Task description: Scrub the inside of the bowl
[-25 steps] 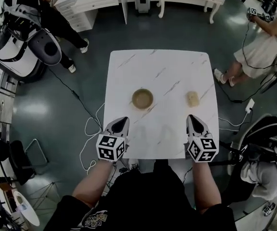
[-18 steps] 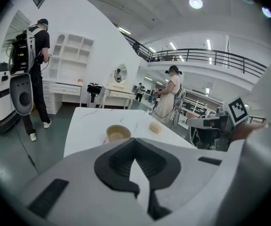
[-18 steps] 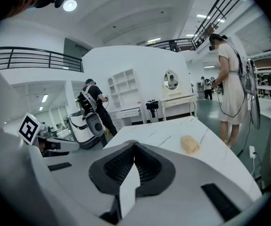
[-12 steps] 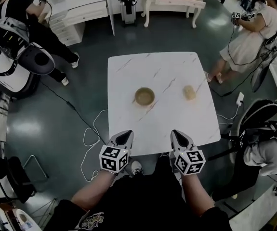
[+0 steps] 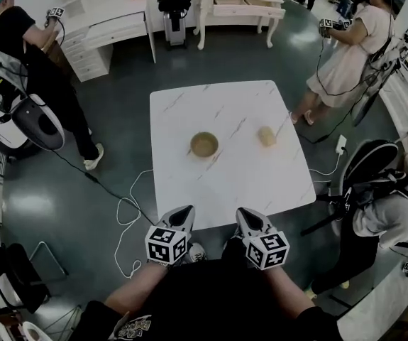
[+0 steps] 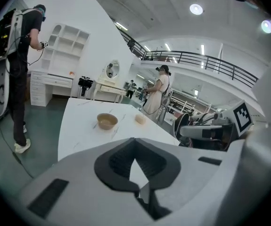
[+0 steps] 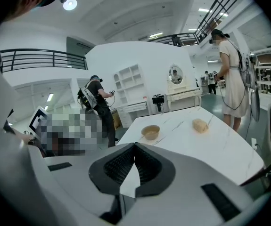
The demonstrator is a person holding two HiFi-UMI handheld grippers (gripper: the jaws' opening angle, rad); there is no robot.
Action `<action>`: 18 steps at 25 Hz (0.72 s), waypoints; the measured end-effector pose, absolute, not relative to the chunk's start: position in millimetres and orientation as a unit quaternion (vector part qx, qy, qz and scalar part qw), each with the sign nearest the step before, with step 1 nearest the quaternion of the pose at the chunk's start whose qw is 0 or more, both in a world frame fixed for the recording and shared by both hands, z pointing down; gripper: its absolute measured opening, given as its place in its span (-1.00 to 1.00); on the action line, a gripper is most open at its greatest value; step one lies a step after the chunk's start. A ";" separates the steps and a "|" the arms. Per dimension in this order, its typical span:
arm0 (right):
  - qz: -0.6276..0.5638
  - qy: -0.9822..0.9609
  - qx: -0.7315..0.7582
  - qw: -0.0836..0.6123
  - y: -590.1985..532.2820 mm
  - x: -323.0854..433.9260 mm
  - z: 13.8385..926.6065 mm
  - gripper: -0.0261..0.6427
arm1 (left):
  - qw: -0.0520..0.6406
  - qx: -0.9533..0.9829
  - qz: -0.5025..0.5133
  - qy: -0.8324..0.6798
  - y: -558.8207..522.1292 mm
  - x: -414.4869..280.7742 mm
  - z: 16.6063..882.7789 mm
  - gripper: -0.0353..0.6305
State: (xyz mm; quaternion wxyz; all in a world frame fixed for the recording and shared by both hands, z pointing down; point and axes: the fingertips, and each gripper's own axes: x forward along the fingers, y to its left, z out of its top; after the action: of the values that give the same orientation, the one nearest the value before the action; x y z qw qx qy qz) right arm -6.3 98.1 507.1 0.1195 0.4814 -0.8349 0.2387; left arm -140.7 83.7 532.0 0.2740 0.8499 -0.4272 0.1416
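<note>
**Head view, read left to right.** My left gripper [image 5: 182,212] sits at the near edge of the white marbled table [image 5: 225,183]. Its jaws are pressed together and grip nothing, and the left gripper view shows the dark pads [image 6: 114,161] meeting at the tip. Farther in, near the table's middle, the tan bowl [image 5: 204,145] stands upright, well apart from both grippers. I see only its own tan inner wall, and the two gripper views show the same. My right gripper [image 5: 247,214] is beside the left one at the same near edge, its jaws likewise closed on nothing. Right of the bowl, and not touching it, the tan sponge [image 5: 266,136] lies on the bare tabletop, outside the bowl.
</note>
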 end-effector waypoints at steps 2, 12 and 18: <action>0.241 -0.836 0.478 0.119 104.2 -8.1 508.3 -0.86 | 0.271 0.853 0.143 -0.423 86.4 -137.0 530.7 -0.88; 0.253 -0.836 0.475 0.112 122.4 -2.5 513.3 -0.86 | 0.266 0.861 0.143 -0.410 99.3 -119.2 522.9 -0.88; 0.256 -0.831 0.482 0.108 131.3 6.9 515.3 -0.86 | 0.264 0.866 0.144 -0.399 104.5 -107.3 521.8 -0.88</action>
State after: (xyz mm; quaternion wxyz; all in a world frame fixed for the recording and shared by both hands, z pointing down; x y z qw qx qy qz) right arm 6.9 131.3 515.3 0.1082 0.4816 -0.8311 0.2563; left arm -107.3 104.5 521.8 0.2635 0.8664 -0.3991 0.1438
